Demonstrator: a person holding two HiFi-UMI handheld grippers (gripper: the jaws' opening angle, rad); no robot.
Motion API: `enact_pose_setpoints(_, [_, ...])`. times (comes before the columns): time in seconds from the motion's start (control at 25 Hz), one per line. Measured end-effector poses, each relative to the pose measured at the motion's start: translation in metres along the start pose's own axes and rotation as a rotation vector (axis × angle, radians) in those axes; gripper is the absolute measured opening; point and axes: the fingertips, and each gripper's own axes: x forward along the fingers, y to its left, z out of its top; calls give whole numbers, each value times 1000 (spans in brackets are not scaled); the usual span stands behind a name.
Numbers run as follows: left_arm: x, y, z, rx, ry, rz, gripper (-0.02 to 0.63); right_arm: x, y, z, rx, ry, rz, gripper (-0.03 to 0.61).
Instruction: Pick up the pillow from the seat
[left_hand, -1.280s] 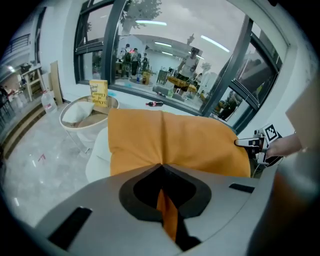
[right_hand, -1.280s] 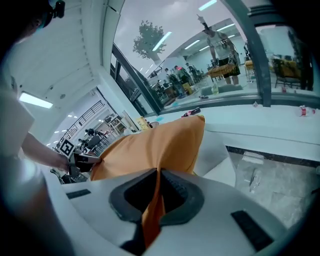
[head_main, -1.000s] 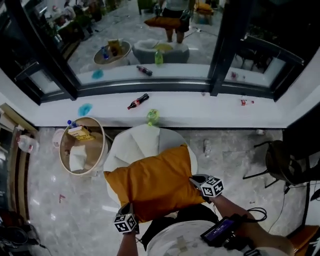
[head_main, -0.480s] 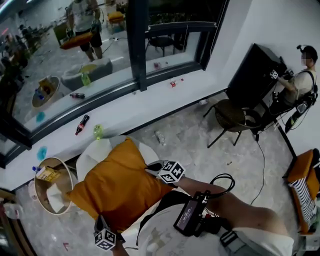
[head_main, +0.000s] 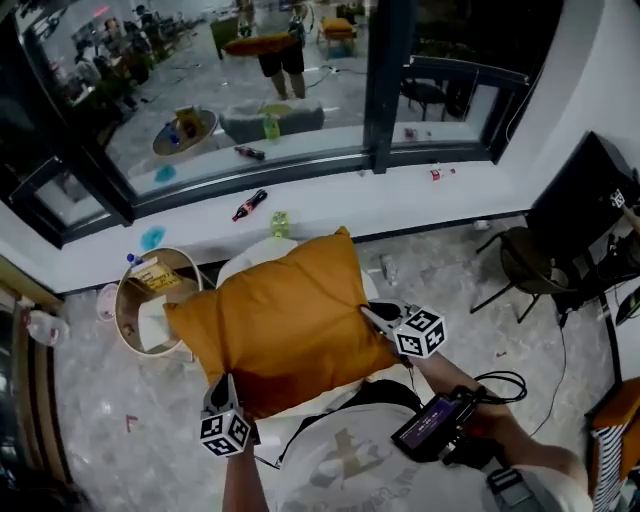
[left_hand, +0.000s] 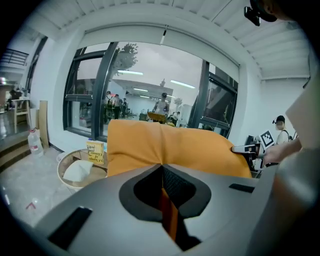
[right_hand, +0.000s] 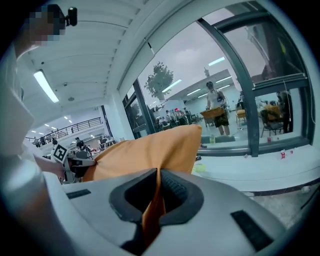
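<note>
An orange pillow (head_main: 285, 320) hangs in the air above a white round seat (head_main: 250, 265), held between both grippers. My left gripper (head_main: 228, 385) is shut on the pillow's near-left corner, and orange fabric (left_hand: 169, 217) is pinched between its jaws. My right gripper (head_main: 372, 318) is shut on the pillow's right edge, with fabric (right_hand: 152, 215) caught in its jaws. In the left gripper view the pillow (left_hand: 170, 147) fills the middle and the right gripper (left_hand: 240, 149) shows at its far corner. The right gripper view shows the pillow (right_hand: 150, 150) and the left gripper (right_hand: 82, 161) beyond it.
A round wooden side table (head_main: 127, 330) with a yellow box (head_main: 158, 278) and white cloth stands left of the seat. A white window sill (head_main: 330, 205) carries a dark bottle (head_main: 249, 205) and a green item (head_main: 279, 224). A dark chair (head_main: 530, 265) stands right, on the grey floor (head_main: 450, 290).
The head view has swung back toward the window after turning right. The pillow stays gripped at both corners and sits a little higher and flatter in front of the person.
</note>
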Motion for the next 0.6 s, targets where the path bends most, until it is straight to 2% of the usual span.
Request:
enact_pose_setpoints(0.24, [-36,11,8,13,-39,-2,12,-11,36,12,-33,-48,-3,28])
enact_pose_setpoints(0.6, [-59,18,-4,10,-39,-10,12,-20,60,-1,-33,-41,-16,28])
